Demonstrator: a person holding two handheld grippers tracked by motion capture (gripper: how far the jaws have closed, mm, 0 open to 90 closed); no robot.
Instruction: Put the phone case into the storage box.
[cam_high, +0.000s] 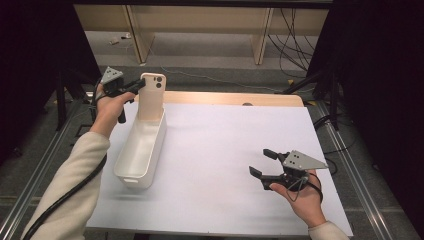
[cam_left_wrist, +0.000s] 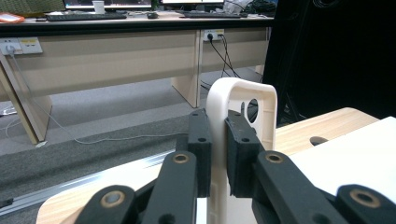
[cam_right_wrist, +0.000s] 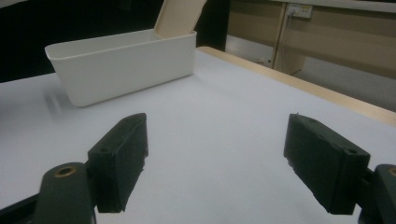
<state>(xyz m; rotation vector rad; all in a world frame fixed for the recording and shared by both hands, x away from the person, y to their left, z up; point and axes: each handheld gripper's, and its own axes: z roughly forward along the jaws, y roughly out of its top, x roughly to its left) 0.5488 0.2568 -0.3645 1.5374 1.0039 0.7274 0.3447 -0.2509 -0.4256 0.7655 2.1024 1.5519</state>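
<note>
Left tool (cam_high: 139, 86) clamped on the upper edge of a cream phone case (cam_high: 151, 97), jaws pinching its side wall just below the camera cutout; clear in the left gripper view, case (cam_left_wrist: 233, 121) upright between the two black pads. Case stands on end at the far end of a white bin (cam_high: 141, 150), its lower part inside the bin, top sticking well above the rim. Bin sits lengthwise on the left part of the white worktop (cam_high: 225, 150). Right tool (cam_high: 262, 162) wide open, gripping nothing, hovering low over the bare worktop near the right front, well apart from the bin. Right gripper view: bin (cam_right_wrist: 126, 60) far off, case (cam_right_wrist: 180, 16) leaning up behind its far end.
</note>
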